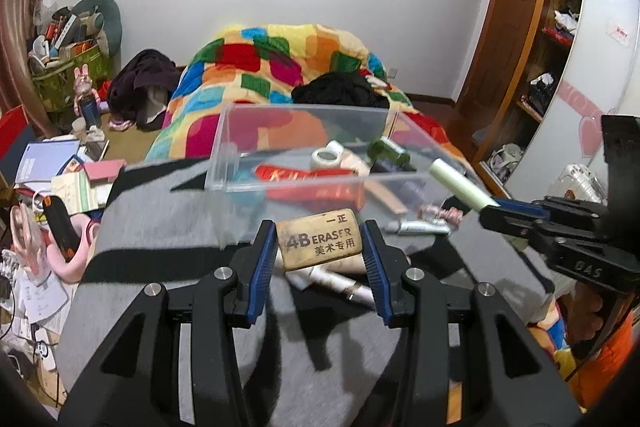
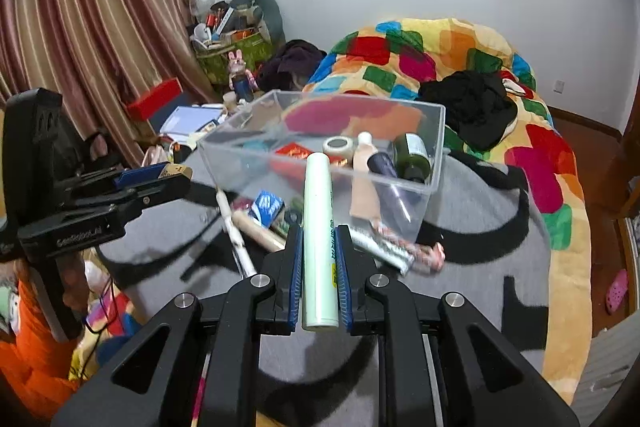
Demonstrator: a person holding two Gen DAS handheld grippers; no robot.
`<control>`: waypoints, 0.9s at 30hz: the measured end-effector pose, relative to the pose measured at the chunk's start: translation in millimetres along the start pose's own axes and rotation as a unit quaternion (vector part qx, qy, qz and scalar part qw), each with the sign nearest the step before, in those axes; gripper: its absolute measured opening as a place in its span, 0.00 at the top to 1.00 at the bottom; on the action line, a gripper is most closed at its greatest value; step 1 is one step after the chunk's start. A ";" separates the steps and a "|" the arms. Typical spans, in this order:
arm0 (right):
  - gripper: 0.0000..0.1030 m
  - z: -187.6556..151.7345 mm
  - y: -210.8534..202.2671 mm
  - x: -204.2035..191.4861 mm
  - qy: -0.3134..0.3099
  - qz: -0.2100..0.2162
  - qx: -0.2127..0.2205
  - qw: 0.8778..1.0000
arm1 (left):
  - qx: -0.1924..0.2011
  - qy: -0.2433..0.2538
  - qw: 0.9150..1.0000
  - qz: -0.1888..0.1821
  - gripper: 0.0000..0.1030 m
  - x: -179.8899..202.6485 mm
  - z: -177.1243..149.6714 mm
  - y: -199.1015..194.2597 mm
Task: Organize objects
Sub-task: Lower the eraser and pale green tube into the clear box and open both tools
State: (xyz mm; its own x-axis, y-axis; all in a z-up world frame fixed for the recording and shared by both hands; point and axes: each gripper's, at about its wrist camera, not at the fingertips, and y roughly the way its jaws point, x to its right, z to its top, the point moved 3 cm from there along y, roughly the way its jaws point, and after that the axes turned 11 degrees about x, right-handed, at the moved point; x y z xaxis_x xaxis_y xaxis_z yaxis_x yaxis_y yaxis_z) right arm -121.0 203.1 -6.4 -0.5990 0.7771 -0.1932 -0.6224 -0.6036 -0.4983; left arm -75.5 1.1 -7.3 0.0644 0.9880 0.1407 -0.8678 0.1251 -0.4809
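My left gripper is shut on a tan 4B eraser and holds it above the grey blanket, just short of the clear plastic box. My right gripper is shut on a pale green tube that points toward the box's near wall. The box holds a tape roll, a dark green bottle, a beige tube and a red packet. The right gripper with the tube shows at the right of the left wrist view. The left gripper with the eraser shows at the left of the right wrist view.
Loose tubes, a blue packet and a white stick lie on the grey blanket before the box. A colourful quilt lies behind. Books and clutter are at the left, shelves at the right.
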 end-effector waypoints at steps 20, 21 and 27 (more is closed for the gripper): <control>0.86 41.0 54.3 21.9 0.035 -0.032 0.001 0.999 | -0.013 -0.021 1.000 0.018 0.59 -19.2 34.7 61.7; 0.86 43.3 59.1 22.4 0.033 -0.032 -0.002 0.999 | -0.015 -0.024 0.999 0.018 0.59 -20.7 35.3 64.9; 0.86 49.1 91.5 18.4 0.005 -0.037 -0.033 0.999 | -0.033 -0.028 0.999 0.021 0.59 -26.0 36.5 84.9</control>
State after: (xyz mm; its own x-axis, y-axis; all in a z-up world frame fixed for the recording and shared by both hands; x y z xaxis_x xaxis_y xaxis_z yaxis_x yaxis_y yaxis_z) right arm -213.7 153.4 -14.0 -0.5467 0.8215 -0.1622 -0.6305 -0.5313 -0.5658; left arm -168.9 -17.4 -20.2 -0.0006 0.9859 0.1673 -0.8345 0.0917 -0.5433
